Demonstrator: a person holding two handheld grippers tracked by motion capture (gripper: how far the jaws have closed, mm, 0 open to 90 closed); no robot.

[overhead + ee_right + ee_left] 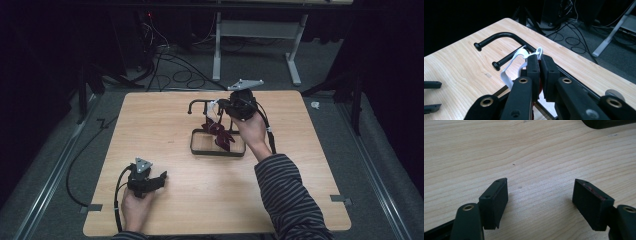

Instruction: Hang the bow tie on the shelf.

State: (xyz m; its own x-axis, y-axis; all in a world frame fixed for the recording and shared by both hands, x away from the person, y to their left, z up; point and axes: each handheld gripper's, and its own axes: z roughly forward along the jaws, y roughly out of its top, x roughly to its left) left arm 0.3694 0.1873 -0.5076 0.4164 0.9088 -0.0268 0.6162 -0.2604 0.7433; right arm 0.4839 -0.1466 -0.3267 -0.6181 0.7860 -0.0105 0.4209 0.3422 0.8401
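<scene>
Tabletop [200, 200] of pale wood, w/ a black metal wire rack [216, 148] standing near its middle, rectangular base frame flat on the wood and two hooked arms up top. Dark red cloth item [219, 134] hangs inside the rack over the base. Right tongs [539, 60] are up at the rack's top, jaws pinched nearly together on a thin white strap [510, 66] that loops over one of the hooked arms; red shows just below the jaws. Right hand [252, 129] reaches in from the near-right side. Left tongs [540, 192] sit low at the near-left part of the tabletop, well apart from the rack, jaws spread wide w/ nothing but bare wood between them. Left hand [135, 205] holds them from below.
</scene>
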